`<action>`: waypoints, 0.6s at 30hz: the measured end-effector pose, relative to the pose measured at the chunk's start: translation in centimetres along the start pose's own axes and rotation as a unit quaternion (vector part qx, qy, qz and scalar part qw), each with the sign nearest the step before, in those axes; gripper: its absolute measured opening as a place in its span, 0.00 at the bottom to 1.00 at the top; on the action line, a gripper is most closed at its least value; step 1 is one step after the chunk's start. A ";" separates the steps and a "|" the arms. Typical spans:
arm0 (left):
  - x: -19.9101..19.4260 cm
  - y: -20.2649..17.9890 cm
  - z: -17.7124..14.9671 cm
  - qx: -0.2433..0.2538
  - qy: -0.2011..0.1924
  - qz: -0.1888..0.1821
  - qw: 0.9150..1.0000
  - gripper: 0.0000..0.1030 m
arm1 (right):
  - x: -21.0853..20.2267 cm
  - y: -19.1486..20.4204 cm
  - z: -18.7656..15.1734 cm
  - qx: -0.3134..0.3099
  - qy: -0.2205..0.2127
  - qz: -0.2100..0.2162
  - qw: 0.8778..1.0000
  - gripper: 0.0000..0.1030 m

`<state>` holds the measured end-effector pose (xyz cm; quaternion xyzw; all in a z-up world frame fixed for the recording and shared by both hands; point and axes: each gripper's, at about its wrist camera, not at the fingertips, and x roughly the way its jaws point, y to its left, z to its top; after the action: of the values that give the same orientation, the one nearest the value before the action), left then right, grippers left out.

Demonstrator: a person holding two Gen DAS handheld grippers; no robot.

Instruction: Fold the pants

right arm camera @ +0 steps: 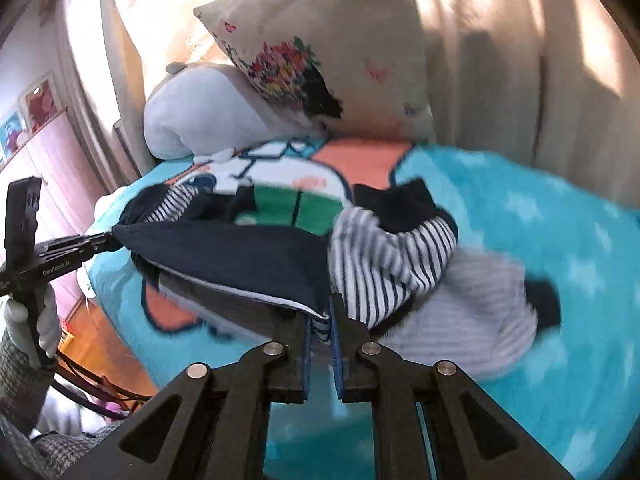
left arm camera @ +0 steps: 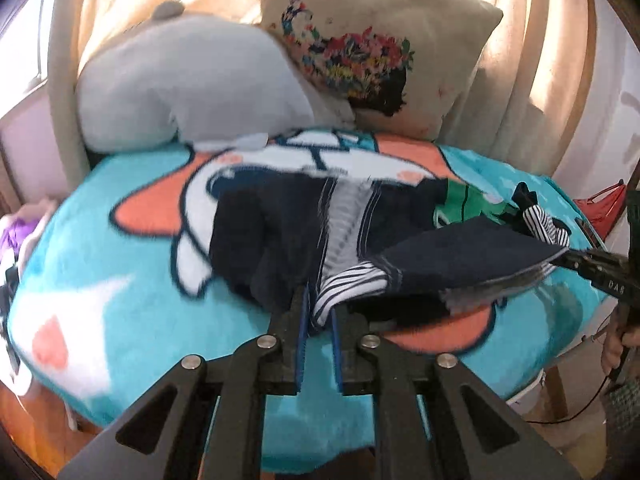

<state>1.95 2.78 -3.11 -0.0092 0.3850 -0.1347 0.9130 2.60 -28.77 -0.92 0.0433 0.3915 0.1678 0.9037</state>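
Left tongs (left arm camera: 319,308): blue pads nearly closed, pinching a bunched edge of the pants (left arm camera: 288,232), striped lining showing between them. Right tongs (right arm camera: 320,316): likewise clamped on the pants, navy cloth and striped lining caught between the pads.

The pants are dark navy outside, white with navy stripes inside. They lie on the bed, on a turquoise cartoon blanket (left arm camera: 120,280), with one flap stretched taut and lifted between the two tongs. The rest lies rumpled on the blanket, partly inside out.

Writing: right tongs seen from the left camera carry white letters, read as "DAS" (left arm camera: 616,285). Left tongs seen from the right camera carry "GeoRobotAI" or similar (right arm camera: 56,270); blur makes it uncertain.

A hand (right arm camera: 40,320) in a pale glove, checked sleeve below it, grips the left handle.

Around: blanket shows a white figure with orange and green patches. At the head of the bed a grey plush cushion (left arm camera: 192,84) and, leaning on it, a cream pillow with floral print (left arm camera: 372,52). Beige curtains (left arm camera: 540,60) behind, sunlit. A red object (left arm camera: 600,212) beyond the bed's right edge. Pink cupboard (right arm camera: 44,160) and wood floor (right arm camera: 100,344) at the left side.

Both views blurred.
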 end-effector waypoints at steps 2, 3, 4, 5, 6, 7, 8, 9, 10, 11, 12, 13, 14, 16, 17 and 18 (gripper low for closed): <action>-0.5 0.2 -1.0 -0.002 0.000 0.005 1.000 0.14 | -0.4 0.1 -1.7 0.010 0.000 -0.018 1.000 0.20; -1.0 0.3 -1.4 -0.003 -0.002 0.009 1.000 0.15 | -0.8 0.1 -2.2 0.013 -0.002 -0.025 1.000 0.25; -1.5 0.4 -1.7 -0.003 -0.005 0.013 1.000 0.16 | -1.5 0.0 -2.7 0.015 -0.008 -0.035 0.999 0.27; -2.1 0.7 -2.0 -0.006 -0.011 0.017 1.000 0.19 | -2.1 0.0 -2.9 0.017 -0.016 -0.044 0.999 0.31; -2.7 1.1 -2.2 -0.013 -0.015 0.019 1.000 0.27 | -2.9 -0.1 -3.2 0.019 -0.025 -0.054 0.998 0.37; -3.1 1.6 -2.3 -0.023 -0.020 0.021 0.999 0.33 | -3.8 -0.4 -3.0 0.024 -0.041 -0.066 0.997 0.40; -3.7 2.3 -2.4 -0.039 -0.027 0.023 0.999 0.40 | -4.5 -0.6 -2.8 0.027 -0.052 -0.073 0.996 0.47; -4.1 2.7 -2.5 -0.049 -0.031 0.025 0.998 0.41 | -5.0 -0.7 -2.4 0.031 -0.064 -0.079 0.994 0.52; -4.5 3.2 -2.6 -0.062 -0.034 0.026 0.997 0.41 | -5.4 -0.8 -1.8 0.032 -0.075 -0.083 0.993 0.54; -4.7 3.6 -2.5 -0.070 -0.035 0.026 0.997 0.41 | -5.6 -0.7 -1.1 0.030 -0.083 -0.082 0.993 0.55; -4.9 3.8 -2.5 -0.078 -0.038 0.027 0.996 0.41 | -5.3 -0.5 -0.6 0.028 -0.081 -0.082 0.993 0.55; -5.1 3.9 -2.5 -0.082 -0.040 0.028 0.995 0.41 | -4.6 0.1 0.3 0.016 -0.080 -0.082 0.993 0.55; -5.3 3.8 -2.5 -0.083 -0.042 0.029 0.995 0.41 | -3.7 0.8 1.0 0.001 -0.074 -0.087 0.993 0.56; -5.5 3.4 -2.4 -0.081 -0.044 0.032 0.995 0.41 | -1.6 2.1 1.8 -0.030 -0.059 -0.116 0.991 0.58; -5.6 3.2 -2.4 -0.078 -0.044 0.031 0.995 0.41 | 0.1 2.7 2.1 -0.049 -0.049 -0.149 0.986 0.58; -5.6 3.0 -2.4 -0.076 -0.044 0.031 0.996 0.41 | 1.3 2.9 2.1 -0.063 -0.041 -0.175 0.982 0.58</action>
<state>-2.74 7.34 -1.21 -0.0724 0.3533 -0.0765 0.9295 4.22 -25.51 0.24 -0.0761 0.3444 0.0296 0.9353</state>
